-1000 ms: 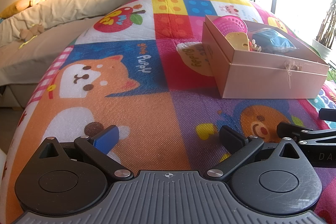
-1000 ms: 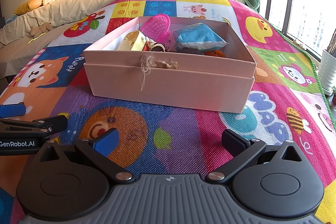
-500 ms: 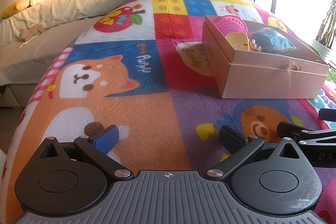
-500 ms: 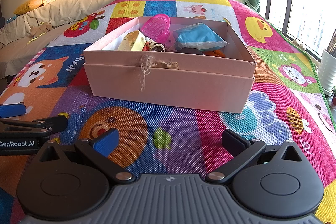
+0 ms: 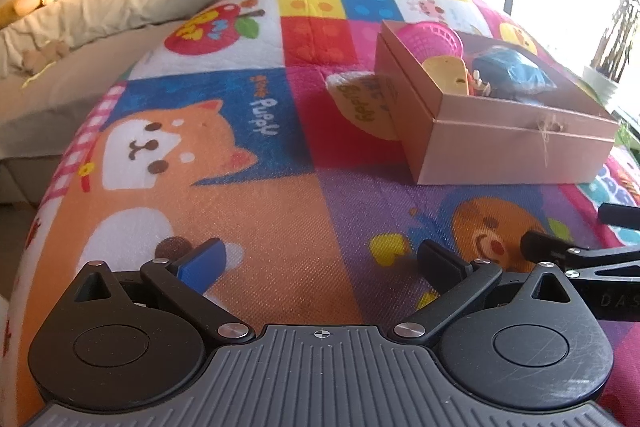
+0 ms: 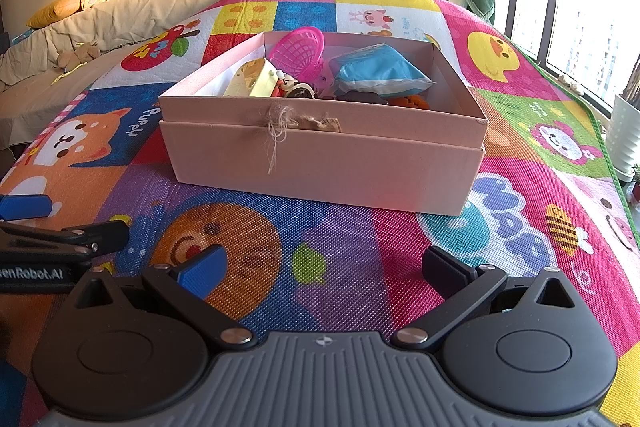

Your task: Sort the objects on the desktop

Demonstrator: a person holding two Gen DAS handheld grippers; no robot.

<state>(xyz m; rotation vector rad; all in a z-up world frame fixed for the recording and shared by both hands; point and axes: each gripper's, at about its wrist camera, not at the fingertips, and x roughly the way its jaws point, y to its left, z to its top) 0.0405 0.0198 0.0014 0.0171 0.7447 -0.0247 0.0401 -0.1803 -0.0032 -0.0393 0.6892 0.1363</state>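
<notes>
The pink box [image 6: 324, 147] is set on the play mat [image 6: 360, 247], straight ahead of the right gripper [image 6: 322, 267], its long side facing it. Both the right and the left gripper [image 5: 320, 259] are held apart, empty. The box contents are shown better from the right wrist; from the left, the box is seen off to the right.

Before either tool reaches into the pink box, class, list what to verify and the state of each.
1. Left tool open and empty: ok.
2. Right tool open and empty: ok.
3. Pink box uncovered, top open: ok.
4. Pink basket and blue packet reachable from above: ok.
5. Small items beneath them identifiable: cannot tell.
6. Mat between tools and box free of objects: ok.
</notes>
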